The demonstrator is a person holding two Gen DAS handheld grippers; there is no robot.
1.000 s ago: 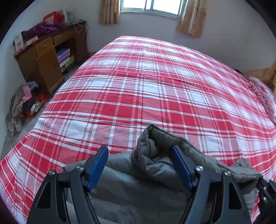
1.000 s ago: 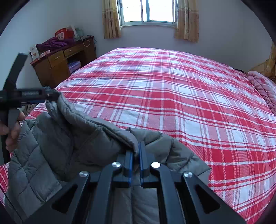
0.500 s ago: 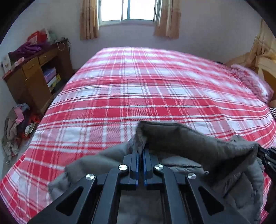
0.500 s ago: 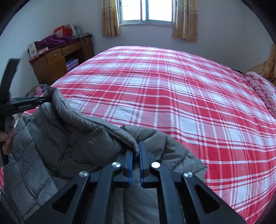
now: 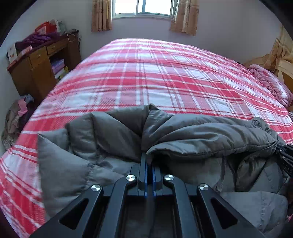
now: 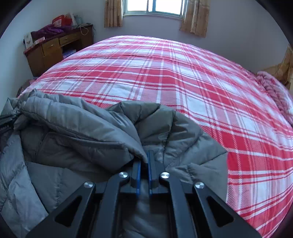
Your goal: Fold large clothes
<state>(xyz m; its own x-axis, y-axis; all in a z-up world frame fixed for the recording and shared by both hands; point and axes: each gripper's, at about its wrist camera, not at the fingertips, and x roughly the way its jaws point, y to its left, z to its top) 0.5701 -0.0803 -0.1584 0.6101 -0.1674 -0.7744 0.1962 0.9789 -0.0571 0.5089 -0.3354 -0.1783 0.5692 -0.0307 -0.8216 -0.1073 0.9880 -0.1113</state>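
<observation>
A grey quilted puffer jacket lies bunched at the near edge of the bed; it also shows in the right wrist view. My left gripper is shut on a fold of the jacket's edge. My right gripper is shut on another fold of the same jacket, further right along it. Each gripper shows at the other view's edge: the right gripper and the left gripper. The jacket's lower part is hidden under the grippers.
The red and white plaid bed stretches away to a curtained window. A wooden desk with clutter stands at the left wall, with a clothes pile on the floor. A pink blanket lies at the bed's right edge.
My left gripper was open around a jacket fold, then closed on it. Both grippers have since moved forward with the jacket, which spreads wider across the bed's near edge.
</observation>
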